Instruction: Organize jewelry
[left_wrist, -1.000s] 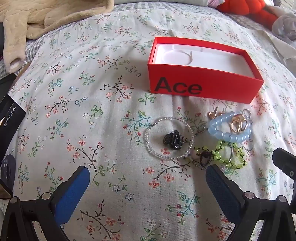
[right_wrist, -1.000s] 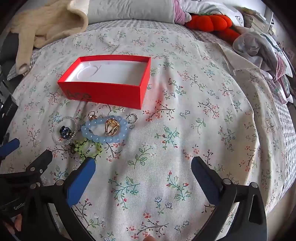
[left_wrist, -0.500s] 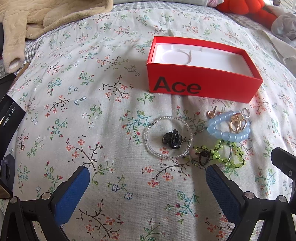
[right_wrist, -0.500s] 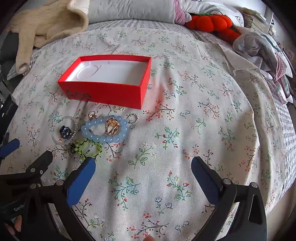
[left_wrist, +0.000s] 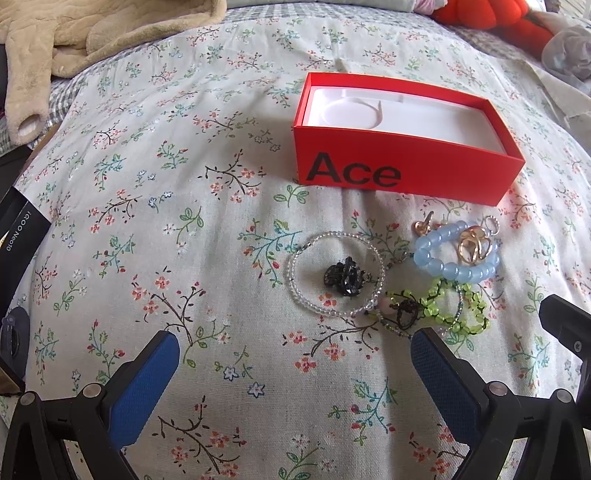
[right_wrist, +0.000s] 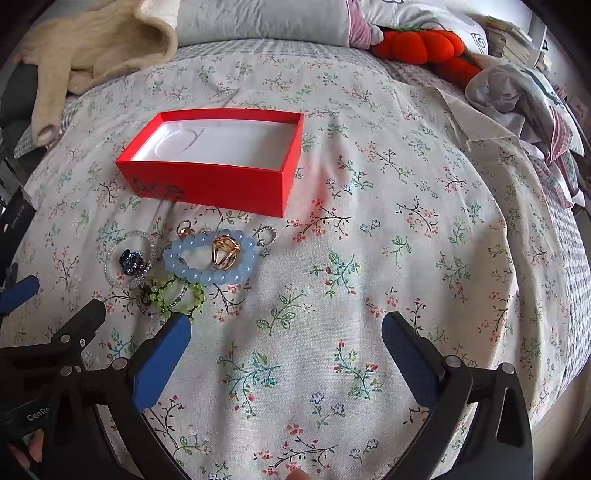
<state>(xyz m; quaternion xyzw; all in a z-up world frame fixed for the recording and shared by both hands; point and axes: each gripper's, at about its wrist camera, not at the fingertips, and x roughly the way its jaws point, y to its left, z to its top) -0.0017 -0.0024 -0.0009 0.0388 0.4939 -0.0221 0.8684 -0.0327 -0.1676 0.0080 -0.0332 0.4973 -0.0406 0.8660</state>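
Observation:
An open red "Ace" box (left_wrist: 406, 177) (right_wrist: 207, 181) with a white empty inside sits on the floral bedspread. In front of it lies a cluster of jewelry: a clear bead bracelet (left_wrist: 295, 264) (right_wrist: 110, 258) around a black piece (left_wrist: 347, 277), a blue bead bracelet (left_wrist: 447, 269) (right_wrist: 207, 275) around gold rings (left_wrist: 472, 245) (right_wrist: 223, 253), a green bead bracelet (left_wrist: 461, 306) (right_wrist: 173, 291). My left gripper (left_wrist: 295, 354) is open, just short of the clear bracelet. My right gripper (right_wrist: 286, 332) is open, to the right of the cluster.
A beige fleece garment (right_wrist: 92, 48) lies at the back left. An orange plush pumpkin (right_wrist: 424, 44) and crumpled clothes (right_wrist: 517, 96) lie at the back right. A black box (left_wrist: 18, 229) sits at the bed's left edge.
The left gripper has edged slightly forward toward the jewelry. The right gripper has barely moved. Both stay open.

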